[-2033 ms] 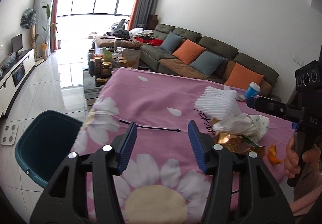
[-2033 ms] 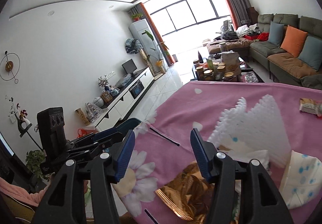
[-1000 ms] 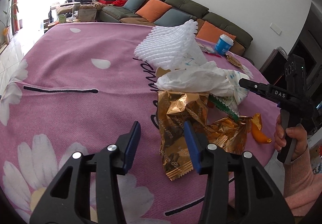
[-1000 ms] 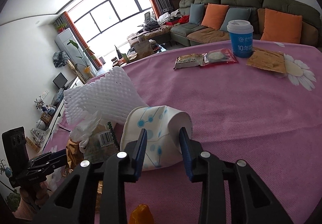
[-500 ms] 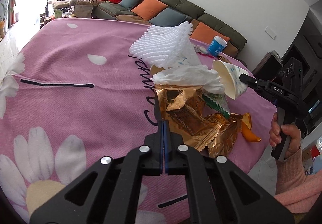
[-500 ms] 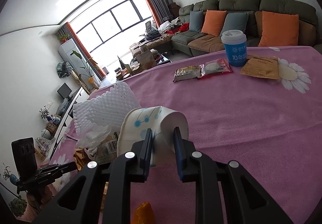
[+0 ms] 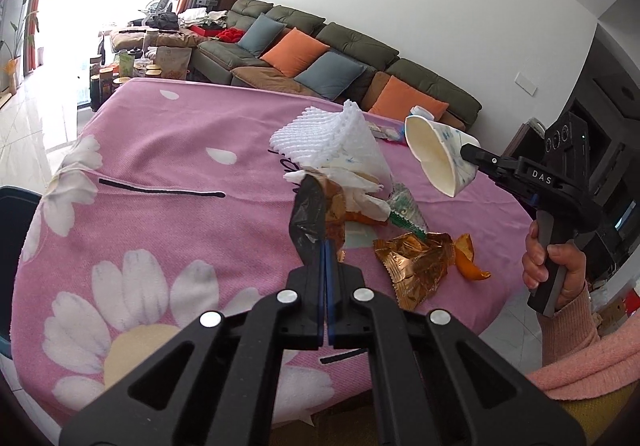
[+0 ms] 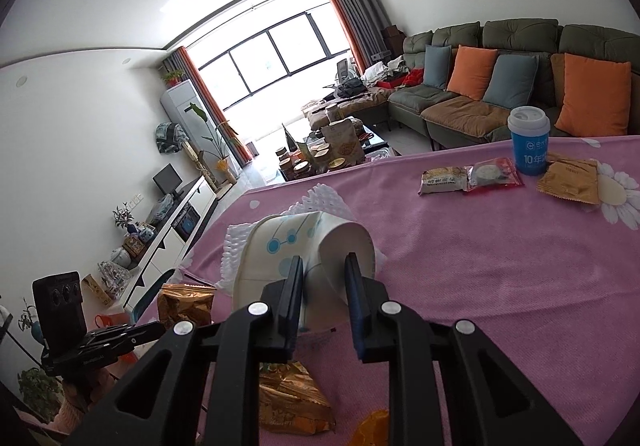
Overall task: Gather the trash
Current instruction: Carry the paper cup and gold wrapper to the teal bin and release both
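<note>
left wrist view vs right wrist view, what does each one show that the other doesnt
Only the left wrist view shows the left gripper shut on a gold wrapper, plus the person's hand on the right gripper's handle.

Only the right wrist view shows the blue lidded cup whole and upright, with sealed snack packets beside it.

Both show the paper cup pinched in the right gripper, the white foam net and the pink flowered tablecloth.

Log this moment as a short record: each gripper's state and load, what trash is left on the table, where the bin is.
left gripper: shut on gold wrapper, lifted off the table
right gripper: shut on paper cup, held in the air
left on tablecloth: foam net, tissue, second gold wrapper, orange peel
bin: dark teal, at the table's left edge
</note>
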Demonstrator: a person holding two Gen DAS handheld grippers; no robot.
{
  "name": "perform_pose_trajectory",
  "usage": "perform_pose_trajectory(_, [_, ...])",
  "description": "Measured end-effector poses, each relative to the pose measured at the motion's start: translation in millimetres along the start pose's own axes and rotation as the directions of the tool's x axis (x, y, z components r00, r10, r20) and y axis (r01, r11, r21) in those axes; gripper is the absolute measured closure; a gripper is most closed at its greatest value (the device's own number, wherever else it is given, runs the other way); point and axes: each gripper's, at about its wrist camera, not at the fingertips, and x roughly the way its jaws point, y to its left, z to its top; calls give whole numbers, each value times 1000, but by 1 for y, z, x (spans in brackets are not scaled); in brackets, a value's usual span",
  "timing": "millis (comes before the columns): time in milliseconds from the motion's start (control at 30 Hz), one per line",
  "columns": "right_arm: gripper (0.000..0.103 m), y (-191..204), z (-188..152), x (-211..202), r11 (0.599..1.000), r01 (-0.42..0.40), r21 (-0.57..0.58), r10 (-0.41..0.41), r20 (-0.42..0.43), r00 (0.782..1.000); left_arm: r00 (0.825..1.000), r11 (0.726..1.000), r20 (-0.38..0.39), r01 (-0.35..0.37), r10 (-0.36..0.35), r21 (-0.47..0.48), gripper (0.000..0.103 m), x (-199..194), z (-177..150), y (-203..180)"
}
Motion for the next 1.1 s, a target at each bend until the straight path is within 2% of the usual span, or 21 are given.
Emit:
perform_pose_trajectory(300, [83,56,0,23,985,-149,-81,146,-48,988,996,999,77,-36,38,-30,102,-45,-4,12])
perform_pose_trajectory(600, [83,121,-3,71,945,-294,-143,272,-157,950,977,986,151,-140,153,-93,102,-94,-5,35])
perform_pose_trajectory(800, [83,162,-2,105,916,-365,-166,326,-224,919,949,958,184,-226,257,-174,102,-128,-9,64])
perform_pose_trajectory(1100, [83,219,-3,153,883,-428,-191,357,-316,879,890,894,204,-346,409,-283,102,-171,-15,114])
